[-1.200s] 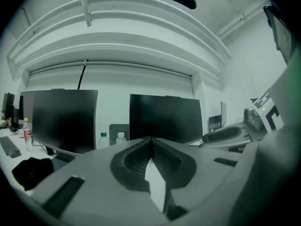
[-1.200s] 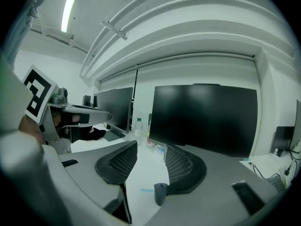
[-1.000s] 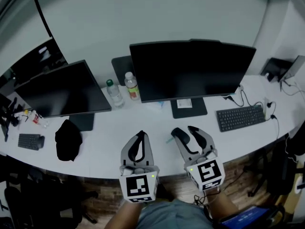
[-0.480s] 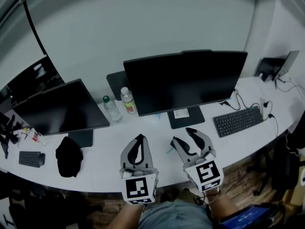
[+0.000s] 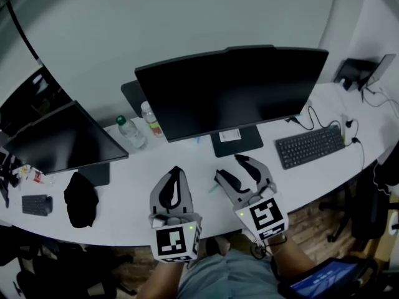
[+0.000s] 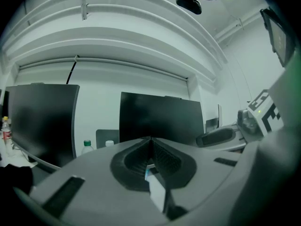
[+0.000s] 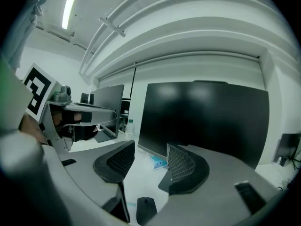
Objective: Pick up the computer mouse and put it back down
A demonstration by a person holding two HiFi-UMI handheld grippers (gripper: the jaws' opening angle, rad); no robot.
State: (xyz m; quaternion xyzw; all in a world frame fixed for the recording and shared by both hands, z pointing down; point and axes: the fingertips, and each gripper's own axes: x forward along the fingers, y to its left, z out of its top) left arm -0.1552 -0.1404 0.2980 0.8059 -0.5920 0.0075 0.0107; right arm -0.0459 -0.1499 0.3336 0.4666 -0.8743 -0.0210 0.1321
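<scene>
A black computer mouse (image 7: 146,208) lies on the white desk (image 7: 136,173), low in the right gripper view, below the gap between the jaws and apart from them. My right gripper (image 7: 151,149) (image 5: 234,167) is open with nothing between its pads; its jaws have just been opening. In the head view that gripper hides the mouse. To its left, my left gripper (image 5: 174,172) (image 6: 150,139) hangs over the desk's front, its jaws shut with nothing in them.
A large dark monitor (image 5: 230,89) stands behind the grippers and a second monitor (image 5: 59,142) at the left. Two bottles (image 5: 129,131) stand between them. A keyboard (image 5: 310,145) with cables lies right, a black bundle (image 5: 81,198) left. A small blue packet (image 7: 158,161) lies by the monitor stand.
Both grippers have drifted a little across the desk's front. The right gripper's jaws stand slightly wider apart than before.
</scene>
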